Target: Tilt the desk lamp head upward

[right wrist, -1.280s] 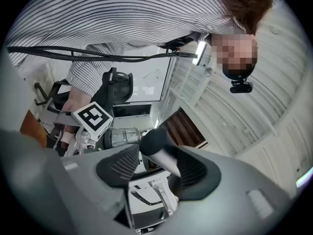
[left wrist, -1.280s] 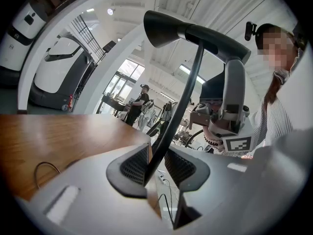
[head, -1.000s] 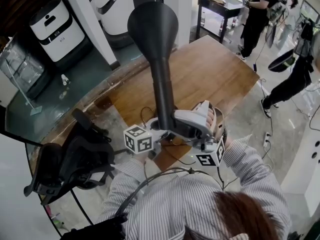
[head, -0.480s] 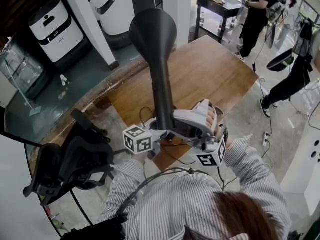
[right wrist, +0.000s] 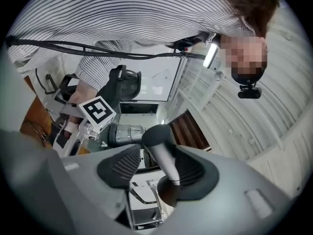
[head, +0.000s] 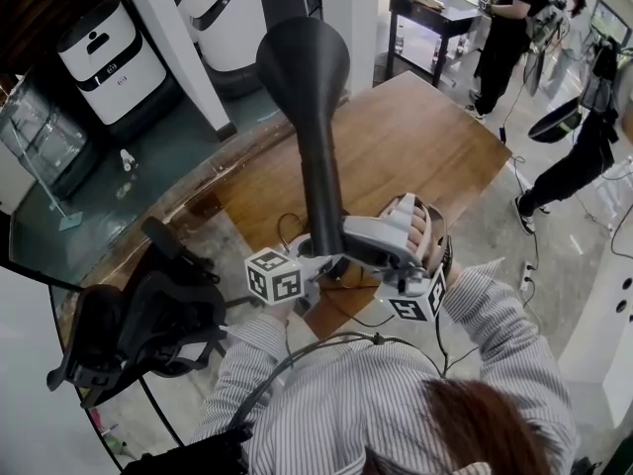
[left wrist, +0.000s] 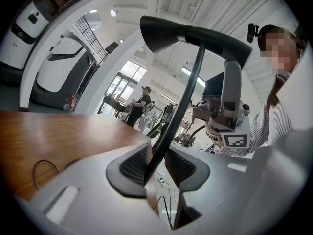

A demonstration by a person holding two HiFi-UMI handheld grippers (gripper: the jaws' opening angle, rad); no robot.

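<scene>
Saw the desk lamp head (head: 304,62) (black, cone-shaped) up over the wooden table (head: 425,146), wide end away from the person, narrow rear end down between the two grippers. In the left gripper view, caught it lying roughly level, with the flared mouth turned away from the person.

Found the left gripper (left wrist: 156,165) clenched on the lamp stem (left wrist: 188,92) — thin dark rod pinched between both ribbed pads, running up and away to the underside of the head.

Found the right gripper (right wrist: 157,166) reaching up from below at the head's rear neck (right wrist: 164,153). Jaws wide and just been closing, with the neck between them — pressed against one pad, sliver of gap at the other, so not yet gripped.

Noted both marker cubes close together, just in front of a striped shirt (head: 396,394).

Spotted a black office chair (head: 148,315) left of the table, a white machine (head: 104,57) beyond it and bystanders (head: 509,28) at a far bench.
</scene>
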